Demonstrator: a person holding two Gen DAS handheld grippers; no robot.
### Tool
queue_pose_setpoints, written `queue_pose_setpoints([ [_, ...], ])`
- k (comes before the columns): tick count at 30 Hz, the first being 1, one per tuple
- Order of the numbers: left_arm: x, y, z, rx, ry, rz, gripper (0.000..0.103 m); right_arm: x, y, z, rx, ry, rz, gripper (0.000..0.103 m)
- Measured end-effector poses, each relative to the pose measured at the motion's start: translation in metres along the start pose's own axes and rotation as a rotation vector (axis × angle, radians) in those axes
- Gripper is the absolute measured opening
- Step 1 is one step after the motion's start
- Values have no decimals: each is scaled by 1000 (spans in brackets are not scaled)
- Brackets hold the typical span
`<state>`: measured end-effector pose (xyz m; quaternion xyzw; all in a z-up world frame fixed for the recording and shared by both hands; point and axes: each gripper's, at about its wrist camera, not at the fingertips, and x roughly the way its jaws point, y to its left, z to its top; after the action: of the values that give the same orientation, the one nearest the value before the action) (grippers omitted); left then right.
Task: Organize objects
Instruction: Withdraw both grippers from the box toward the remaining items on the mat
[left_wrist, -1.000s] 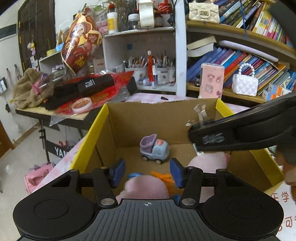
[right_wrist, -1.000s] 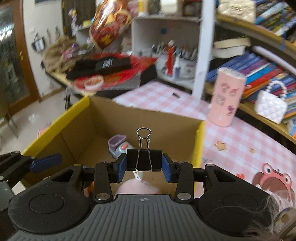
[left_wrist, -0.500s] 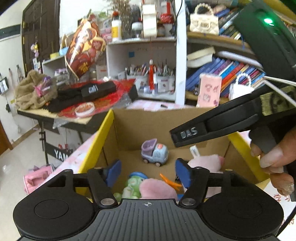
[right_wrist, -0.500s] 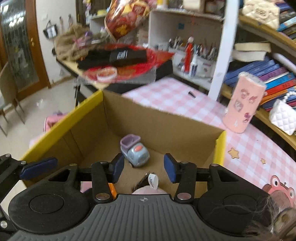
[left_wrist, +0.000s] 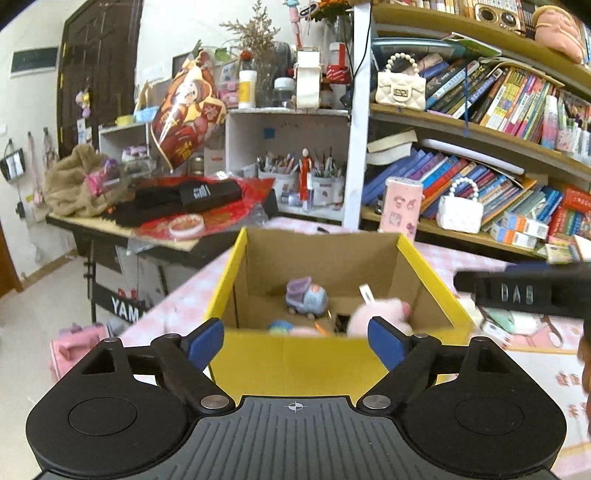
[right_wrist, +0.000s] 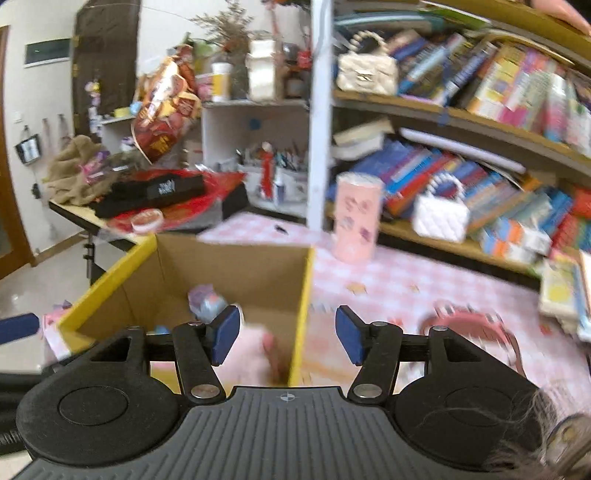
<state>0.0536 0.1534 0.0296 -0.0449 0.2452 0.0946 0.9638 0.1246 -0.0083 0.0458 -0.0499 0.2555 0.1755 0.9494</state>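
A cardboard box with yellow outer walls (left_wrist: 295, 354) stands on the pink checked table. Inside it lie a purple-and-blue toy truck (left_wrist: 306, 301), a pink plush (left_wrist: 380, 314) and a small green-blue toy (left_wrist: 280, 326). A black binder clip with a white tag (left_wrist: 365, 294) rests beside the plush. My left gripper (left_wrist: 295, 341) hovers before the box's front wall, its jaws opening with nothing between them. My right gripper (right_wrist: 288, 339) is over the box's right wall (right_wrist: 304, 295), jaws opening and empty. Its black body (left_wrist: 517, 293) shows at the right of the left wrist view.
A pink patterned tumbler (right_wrist: 356, 218) stands on the table behind the box. Bookshelves (left_wrist: 480, 177) with a white beaded bag (left_wrist: 460, 212) line the back. A cluttered side desk (left_wrist: 166, 206) is at left. A pink-rimmed object (right_wrist: 469, 325) lies on the table at right.
The right gripper let go of the binder clip, which dropped into the box, then swung right. Both grippers opened wider and drew back from the box.
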Motion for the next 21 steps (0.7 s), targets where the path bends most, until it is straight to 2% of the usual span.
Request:
queue_pose_setpoints([
  [7, -30, -8, -34, 22, 63, -37, 89, -37, 13, -56, 22, 89, -66, 56],
  [13, -49, -14, -52, 71, 92, -74, 89, -69, 22, -97, 19, 129, -110, 58],
  [21, -64, -25, -71, 111, 130, -136, 89, -95, 10, -123, 96, 176, -182, 58],
])
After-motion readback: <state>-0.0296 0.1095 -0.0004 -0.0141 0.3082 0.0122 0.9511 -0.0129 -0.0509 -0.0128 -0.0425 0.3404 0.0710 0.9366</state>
